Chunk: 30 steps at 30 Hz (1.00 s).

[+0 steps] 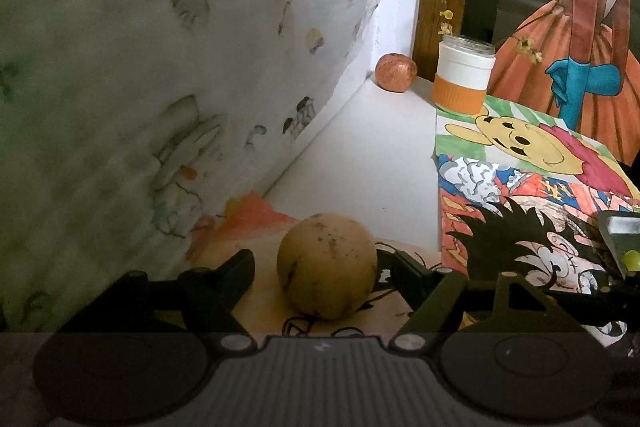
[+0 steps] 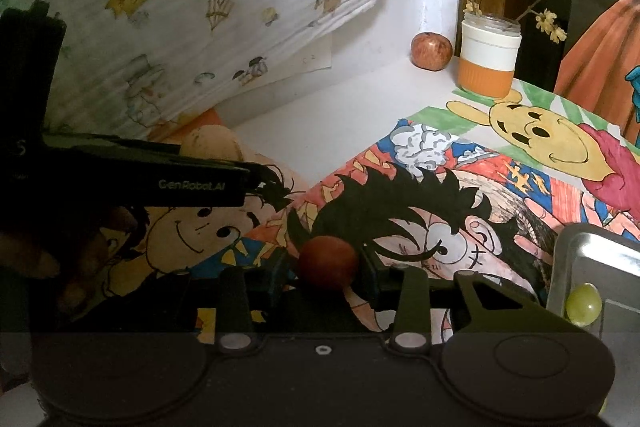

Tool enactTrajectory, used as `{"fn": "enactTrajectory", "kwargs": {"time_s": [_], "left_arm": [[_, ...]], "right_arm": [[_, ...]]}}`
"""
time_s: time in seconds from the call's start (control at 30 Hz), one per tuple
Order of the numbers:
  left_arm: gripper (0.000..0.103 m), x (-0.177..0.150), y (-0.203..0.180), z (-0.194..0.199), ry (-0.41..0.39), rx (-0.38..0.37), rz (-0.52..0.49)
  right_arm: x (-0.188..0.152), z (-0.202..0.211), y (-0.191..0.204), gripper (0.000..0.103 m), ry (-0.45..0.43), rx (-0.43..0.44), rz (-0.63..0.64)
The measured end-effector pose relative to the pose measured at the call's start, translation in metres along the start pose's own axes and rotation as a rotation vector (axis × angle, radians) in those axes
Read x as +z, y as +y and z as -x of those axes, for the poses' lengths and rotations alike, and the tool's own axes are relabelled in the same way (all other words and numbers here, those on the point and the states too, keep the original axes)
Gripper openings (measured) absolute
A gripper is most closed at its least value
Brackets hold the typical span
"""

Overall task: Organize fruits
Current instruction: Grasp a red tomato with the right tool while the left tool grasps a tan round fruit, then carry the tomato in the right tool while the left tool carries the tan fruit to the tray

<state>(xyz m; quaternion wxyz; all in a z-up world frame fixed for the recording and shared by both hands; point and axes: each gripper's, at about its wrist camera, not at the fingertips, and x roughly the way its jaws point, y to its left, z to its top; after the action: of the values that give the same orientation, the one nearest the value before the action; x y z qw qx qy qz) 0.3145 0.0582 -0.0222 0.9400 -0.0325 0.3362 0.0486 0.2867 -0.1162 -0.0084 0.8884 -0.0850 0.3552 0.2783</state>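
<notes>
A round yellow fruit (image 1: 326,267) with dark specks rests on a drawing, between the fingers of my left gripper (image 1: 316,259). The right finger (image 1: 394,265) lies against it; a strip of paper shows between the left finger (image 1: 242,263) and the fruit, so the gripper is open. In the right wrist view my right gripper (image 2: 328,267) is shut on a small dark red fruit (image 2: 328,261), low over the cartoon drawing (image 2: 440,227). A red apple (image 1: 396,73) (image 2: 432,51) sits at the back by the wall. One green grape (image 2: 584,305) lies in a metal tray (image 2: 600,251).
A white and orange jar (image 1: 464,79) (image 2: 488,61) holding a flower twig stands next to the apple. Printed cloth (image 1: 160,87) hangs along the left. Coloured drawings cover the table's right side. A person's hand (image 2: 80,267) holds the left tool at the left.
</notes>
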Motion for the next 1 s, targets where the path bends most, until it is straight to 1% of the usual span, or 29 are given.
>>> {"fn": "enactTrajectory", "kwargs": {"time_s": [0.13, 0.3, 0.37, 0.5, 0.63, 0.83, 1.0], "left_arm": [[0.078, 0.000, 0.000, 0.000, 0.001, -0.003, -0.002], [0.058, 0.000, -0.003, 0.000, 0.000, -0.015, -0.027], [0.054, 0.000, -0.004, -0.001, -0.001, -0.004, -0.049], [0.054, 0.001, -0.004, 0.000, 0.009, -0.012, -0.050], [0.054, 0.001, -0.004, 0.004, 0.022, -0.048, -0.024], [0.054, 0.002, -0.008, 0.015, 0.014, -0.078, -0.018], [0.054, 0.005, -0.016, 0.027, -0.002, -0.099, -0.020]], "right_arm": [[0.000, 0.000, 0.000, 0.035, -0.002, -0.003, -0.001], [-0.001, 0.001, 0.000, 0.033, -0.005, -0.003, -0.005], [-0.001, 0.001, -0.001, 0.034, -0.006, 0.001, -0.013], [0.000, 0.001, -0.003, 0.033, -0.007, 0.013, -0.036], [-0.001, 0.004, -0.004, 0.033, -0.009, 0.020, -0.048], [-0.009, 0.022, -0.009, 0.033, -0.017, 0.028, -0.078], [-0.015, 0.042, -0.015, 0.033, -0.040, 0.022, -0.111]]}}
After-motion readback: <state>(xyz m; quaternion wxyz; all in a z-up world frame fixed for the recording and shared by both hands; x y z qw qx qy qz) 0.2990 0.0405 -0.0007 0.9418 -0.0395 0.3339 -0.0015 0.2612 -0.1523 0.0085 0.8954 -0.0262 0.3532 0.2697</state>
